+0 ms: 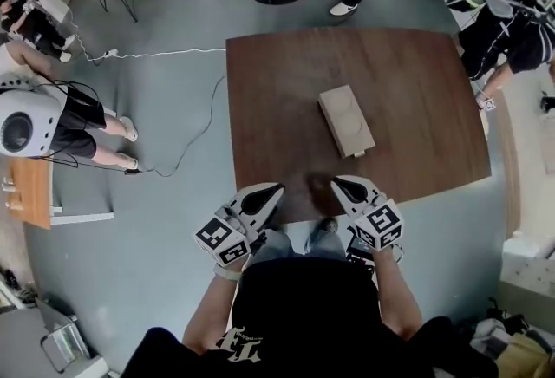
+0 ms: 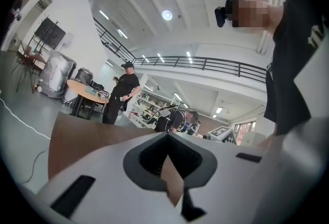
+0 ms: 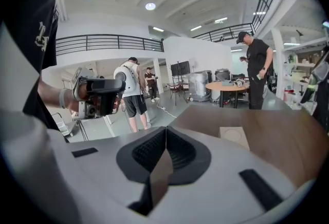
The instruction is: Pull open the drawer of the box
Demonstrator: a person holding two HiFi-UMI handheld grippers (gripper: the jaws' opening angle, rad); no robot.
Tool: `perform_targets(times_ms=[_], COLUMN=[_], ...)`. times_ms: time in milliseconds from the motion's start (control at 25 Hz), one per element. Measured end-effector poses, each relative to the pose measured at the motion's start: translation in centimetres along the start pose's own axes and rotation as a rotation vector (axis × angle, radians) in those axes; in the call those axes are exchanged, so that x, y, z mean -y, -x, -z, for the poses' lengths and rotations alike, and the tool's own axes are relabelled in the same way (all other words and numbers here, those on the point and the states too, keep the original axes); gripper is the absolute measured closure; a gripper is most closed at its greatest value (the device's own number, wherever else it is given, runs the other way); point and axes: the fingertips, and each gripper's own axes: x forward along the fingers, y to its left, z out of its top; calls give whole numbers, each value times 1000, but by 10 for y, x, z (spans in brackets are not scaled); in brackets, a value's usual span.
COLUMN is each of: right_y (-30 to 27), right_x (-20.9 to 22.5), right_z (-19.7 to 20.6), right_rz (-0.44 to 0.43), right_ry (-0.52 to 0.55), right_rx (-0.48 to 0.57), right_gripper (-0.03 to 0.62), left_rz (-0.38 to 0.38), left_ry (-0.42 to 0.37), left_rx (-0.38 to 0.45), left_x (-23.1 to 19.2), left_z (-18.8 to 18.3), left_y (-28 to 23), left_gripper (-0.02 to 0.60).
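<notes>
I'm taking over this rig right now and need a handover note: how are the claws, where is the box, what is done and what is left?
Left claw: shut, empty, at the near edge of the table.
Right claw: shut, empty, also at the near edge, short of the box.
Box: lies mid-table beyond both claws, nearer the right one; neither claw touches it.
Done: nothing yet; no drawer shows pulled out.
Left: bring a claw to the box, open it, grip the drawer front and pull. Steadying the box with the other claw would probably help.
</notes>
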Motion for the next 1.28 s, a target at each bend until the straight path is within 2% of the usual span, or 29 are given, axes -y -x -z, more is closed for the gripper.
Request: perform_targets(times_ms=[160,320,520,760,1000,1160,1280], right_y=[-9,-6,-5,10,6,1,-2], right_x=[12,33,55,84,108,126,135], right_z=[17,41,59,88,130,146,154], right_rz=[61,133,162,227,273,301,311], right_ry=[-50,-80,-120,-60,-67,-105,-126], right_rx=[-53,-112,-135,-245,-356,-373,-376], right_gripper=[603,602,602,554,459,434,433], left_rz=[-21,6,44,82,95,97,94], left_ry=[1,-17,-14,-26,-29,-41,-41], left_rx=[7,-11,-28,-65,-66,-105,-99], left_x=[-16,-13,0,25,38,41,45], left_z=[-11,-8,-2,6,9,17,14], left_y=[17,17,9,-13,-18,-24,-26], left_gripper=[577,577,577,575,577,575,577])
